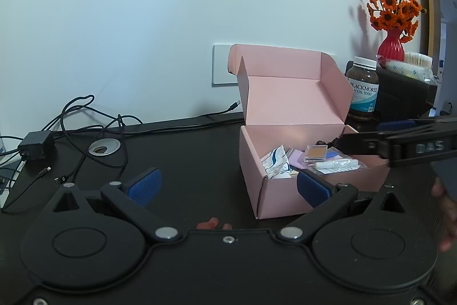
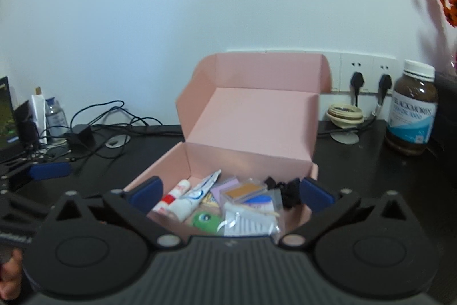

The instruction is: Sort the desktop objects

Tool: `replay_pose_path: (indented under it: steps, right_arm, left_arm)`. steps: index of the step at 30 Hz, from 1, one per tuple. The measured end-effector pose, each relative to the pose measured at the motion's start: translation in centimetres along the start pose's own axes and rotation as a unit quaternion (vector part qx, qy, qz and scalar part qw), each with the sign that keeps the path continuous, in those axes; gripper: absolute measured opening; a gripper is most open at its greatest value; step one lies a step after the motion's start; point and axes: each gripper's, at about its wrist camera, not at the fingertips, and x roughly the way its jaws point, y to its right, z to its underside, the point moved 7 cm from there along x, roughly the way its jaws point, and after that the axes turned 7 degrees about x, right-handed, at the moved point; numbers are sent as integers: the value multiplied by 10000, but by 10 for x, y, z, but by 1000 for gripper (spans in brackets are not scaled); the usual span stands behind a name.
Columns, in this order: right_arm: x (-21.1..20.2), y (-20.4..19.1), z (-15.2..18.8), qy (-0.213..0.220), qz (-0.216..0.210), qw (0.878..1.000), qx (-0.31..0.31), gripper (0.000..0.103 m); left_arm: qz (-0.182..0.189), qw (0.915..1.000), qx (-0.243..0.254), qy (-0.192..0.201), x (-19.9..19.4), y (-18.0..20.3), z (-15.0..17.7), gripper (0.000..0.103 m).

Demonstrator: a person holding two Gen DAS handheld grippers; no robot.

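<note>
An open pink cardboard box (image 1: 288,195) (image 2: 248,116) stands on the black desk, lid up. Inside lie a white tube (image 2: 197,192), a small clear case with an orange pad (image 2: 245,190) (image 1: 315,152), a green toy (image 2: 207,220), clear plastic bags (image 2: 251,222) and a black clip (image 2: 287,190). My left gripper (image 1: 228,185) is open and empty, low over the desk at the box's front left corner. My right gripper (image 2: 231,192) is open and empty, over the box's near edge above the contents. In the left wrist view it (image 1: 340,143) reaches in from the right.
A brown supplement bottle (image 1: 362,87) (image 2: 412,110) stands right of the box, by a black container (image 1: 405,90) and a red vase with orange flowers (image 1: 391,45). Tangled black cables and an adapter (image 1: 37,146) lie left. A tape roll (image 2: 344,113) and wall plugs (image 2: 357,80) sit behind.
</note>
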Motion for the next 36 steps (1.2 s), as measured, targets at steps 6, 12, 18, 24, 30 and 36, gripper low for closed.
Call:
replay_pose_path:
  steps: [6,12,18,24,30,36]
  right_arm:
    - [-21,9,12,34,541,9985,-116,102]
    - [-34,12,28,272,539,9976,-334,102]
    - [-26,28,35,337,386,9987,28,102]
    - [-26,39,36,280,5,9982,538,102]
    - [-31,43,36,362,-129,9964,759,102]
    - [-30,48,37,320,-225,9949,930,102]
  left_arm:
    - [-1,10000,63,-47,3,0,2,103]
    - [-62,9995,323,-4,2,5,1,103]
    - [102,9980,622,27,-3,16,1,103]
    - [740,9908,1120,-178,-6,21,8,103]
    - [880,9799,1787,-131,-6,13,15,103]
    - [1446,9681,2021,-306,0,19,21,97]
